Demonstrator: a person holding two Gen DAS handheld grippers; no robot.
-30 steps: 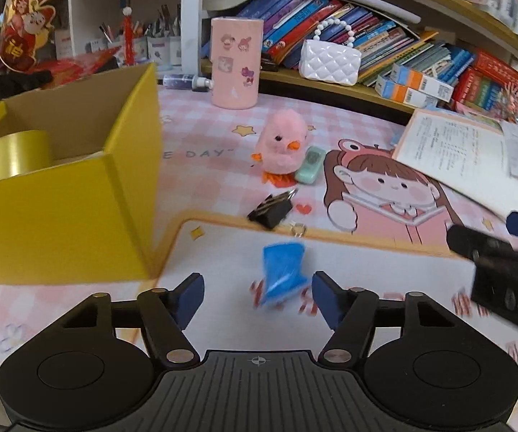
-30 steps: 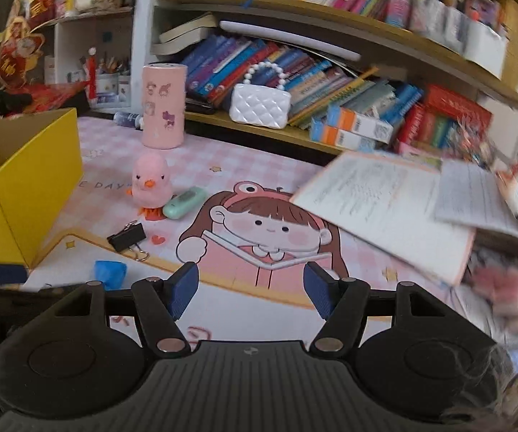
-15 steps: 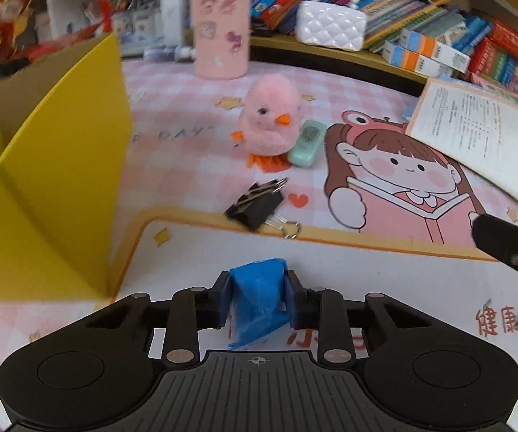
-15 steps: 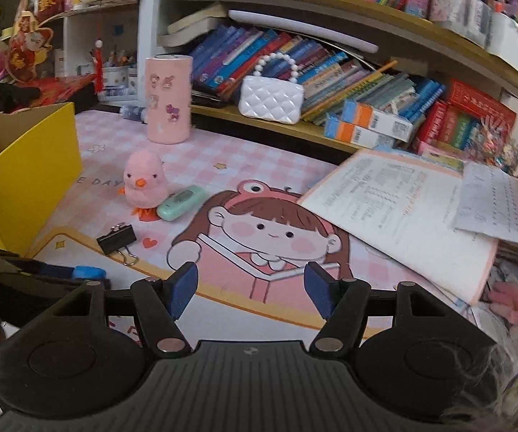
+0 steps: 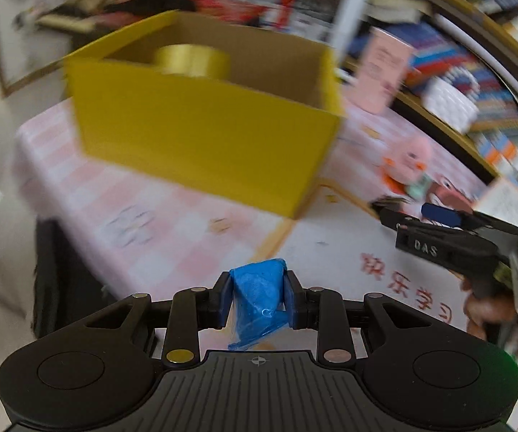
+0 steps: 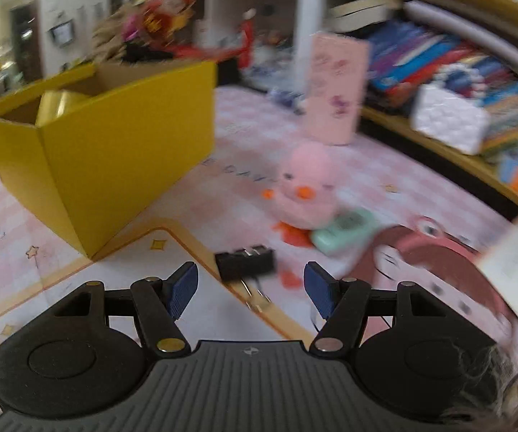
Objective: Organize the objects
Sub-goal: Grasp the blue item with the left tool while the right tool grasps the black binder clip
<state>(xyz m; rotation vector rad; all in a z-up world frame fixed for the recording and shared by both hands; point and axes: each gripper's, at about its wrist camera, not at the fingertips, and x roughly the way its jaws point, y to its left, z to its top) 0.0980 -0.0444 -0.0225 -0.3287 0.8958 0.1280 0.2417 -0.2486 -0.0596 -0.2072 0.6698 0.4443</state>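
Left wrist view
Left gripper (image 5: 258, 300): its jaws are clamping a crumpled blue wrapper (image 5: 258, 297), holding it off the table above the white mat (image 5: 331, 252).
Yellow box (image 5: 205, 144): is standing open on the pink checked tablecloth (image 5: 115, 208) beyond the wrapper, with a gold tape roll (image 5: 190, 59) lying inside.
Right gripper (image 5: 439, 230): is reaching in from the right edge; a hand (image 5: 489, 309) is gripping it.

Right wrist view
Right gripper (image 6: 251, 289): its jaws are standing apart with nothing between them, hovering over a black binder clip (image 6: 246, 262) lying on the mat's yellow border.
Pink chick toy (image 6: 307, 189): is sitting beyond the clip, touching a mint green device (image 6: 343, 232).
Yellow box (image 6: 115, 154): is standing at left.
Blur: is softening all outlines.
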